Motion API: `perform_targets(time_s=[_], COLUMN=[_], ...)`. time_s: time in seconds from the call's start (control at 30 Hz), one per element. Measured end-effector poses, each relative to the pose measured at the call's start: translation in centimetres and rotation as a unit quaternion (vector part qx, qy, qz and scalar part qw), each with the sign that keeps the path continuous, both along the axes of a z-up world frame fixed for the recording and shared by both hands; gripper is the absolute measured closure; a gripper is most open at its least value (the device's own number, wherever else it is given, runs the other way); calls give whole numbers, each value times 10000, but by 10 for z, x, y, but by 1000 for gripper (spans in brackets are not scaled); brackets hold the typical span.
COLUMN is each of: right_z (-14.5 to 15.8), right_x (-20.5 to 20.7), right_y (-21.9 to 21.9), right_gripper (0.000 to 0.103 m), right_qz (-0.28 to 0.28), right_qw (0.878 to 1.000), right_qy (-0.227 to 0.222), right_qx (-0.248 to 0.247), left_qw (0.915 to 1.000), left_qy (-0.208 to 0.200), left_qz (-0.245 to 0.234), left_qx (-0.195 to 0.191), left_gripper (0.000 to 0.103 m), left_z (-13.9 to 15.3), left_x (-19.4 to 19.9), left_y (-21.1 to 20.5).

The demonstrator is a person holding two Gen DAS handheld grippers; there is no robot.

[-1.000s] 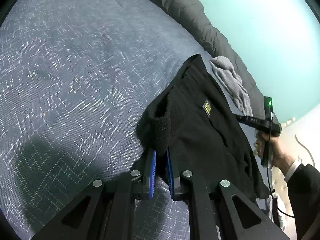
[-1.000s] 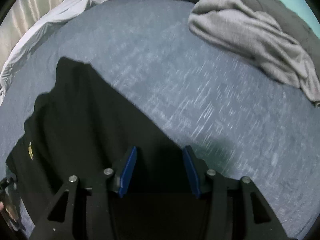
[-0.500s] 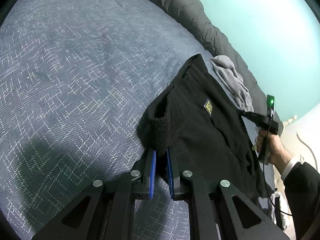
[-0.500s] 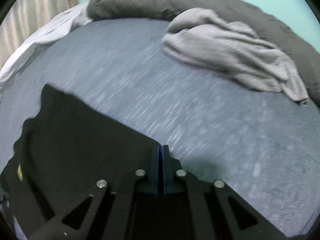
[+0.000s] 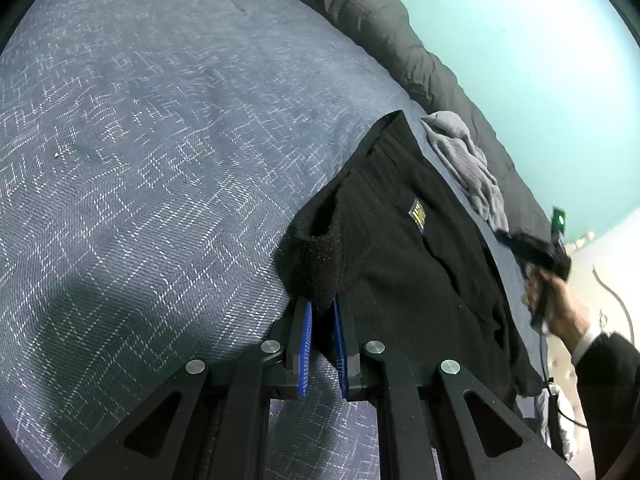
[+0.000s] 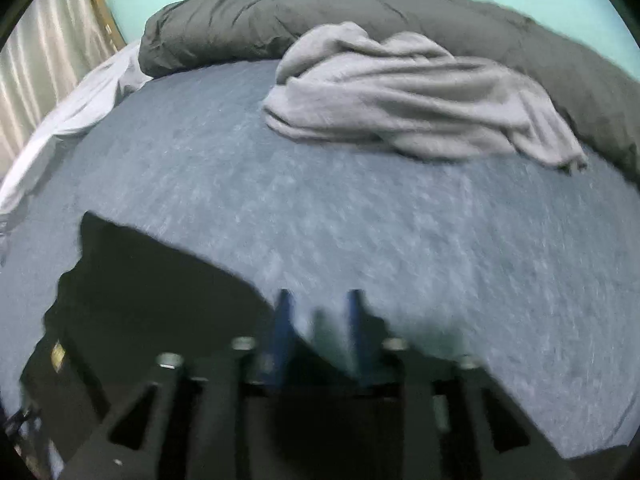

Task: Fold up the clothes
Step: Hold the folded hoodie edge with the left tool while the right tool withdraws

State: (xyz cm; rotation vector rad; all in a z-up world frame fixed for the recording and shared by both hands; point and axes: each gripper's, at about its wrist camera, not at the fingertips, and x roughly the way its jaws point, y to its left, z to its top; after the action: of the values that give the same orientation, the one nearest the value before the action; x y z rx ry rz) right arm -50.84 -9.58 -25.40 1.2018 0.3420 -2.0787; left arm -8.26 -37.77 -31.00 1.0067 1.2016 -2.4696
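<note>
A black garment point(image 5: 400, 272) with a small yellow label point(image 5: 418, 213) lies spread on the blue patterned bed cover point(image 5: 160, 160). My left gripper point(image 5: 322, 304) is shut on its thick fuzzy near corner. In the blurred right wrist view, my right gripper point(image 6: 318, 304) has its jaws opening just above the bed cover. The black garment point(image 6: 160, 292) ends beside the left finger, and the pads press on nothing. A hand point(image 5: 548, 300) holds that gripper past the garment's right edge.
A crumpled grey garment point(image 6: 400, 96) lies further back on the bed, also visible as the grey garment point(image 5: 468, 164) beyond the black one. A rolled dark duvet point(image 6: 280, 20) runs along the turquoise wall. White sheet point(image 6: 80, 108) and a curtain point(image 6: 32, 80) are at the left.
My right gripper shut at the black garment's edge half a second ago, then opened and drew off to the right and upward. My left gripper has kept still, holding its corner.
</note>
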Motion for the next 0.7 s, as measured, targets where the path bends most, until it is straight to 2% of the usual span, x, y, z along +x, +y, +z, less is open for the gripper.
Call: perform_targets(time_s=[0.17, 0.27, 0.37, 0.4, 0.43, 0.47, 0.57, 0.7], right_z=[-13, -28, -39, -42, -46, -49, -52, -46], right_x=[15, 18, 23, 26, 29, 32, 32, 28], right_y=[50, 71, 84, 84, 83, 81, 80, 82], right_gripper=[60, 60, 60, 63, 76, 85, 99, 102], right_qz=[330, 286, 352, 437, 524, 614, 583, 377], right_qw=[9990, 9982, 9974, 9968, 9961, 9953, 9955, 9968], right_qy=[-249, -294, -388, -391, -388, -377, -274, 31], right_qx=[153, 437, 496, 540, 591, 653, 698, 701], left_qw=[10000, 10000, 10000, 10000, 10000, 9999, 9999, 9999], left_qy=[8, -3, -28, -33, -38, -44, -66, -74], left_qz=[-5, 10, 26, 29, 30, 30, 24, 15], left_qx=[-8, -16, -66, -74, -86, -95, -123, -127], left_gripper=[92, 92, 92, 92, 92, 92, 92, 92], left_z=[2, 2, 3, 4, 4, 4, 4, 3], left_x=[2, 2, 1, 0, 1, 0, -1, -1], left_y=[0, 0, 2, 3, 3, 3, 4, 3])
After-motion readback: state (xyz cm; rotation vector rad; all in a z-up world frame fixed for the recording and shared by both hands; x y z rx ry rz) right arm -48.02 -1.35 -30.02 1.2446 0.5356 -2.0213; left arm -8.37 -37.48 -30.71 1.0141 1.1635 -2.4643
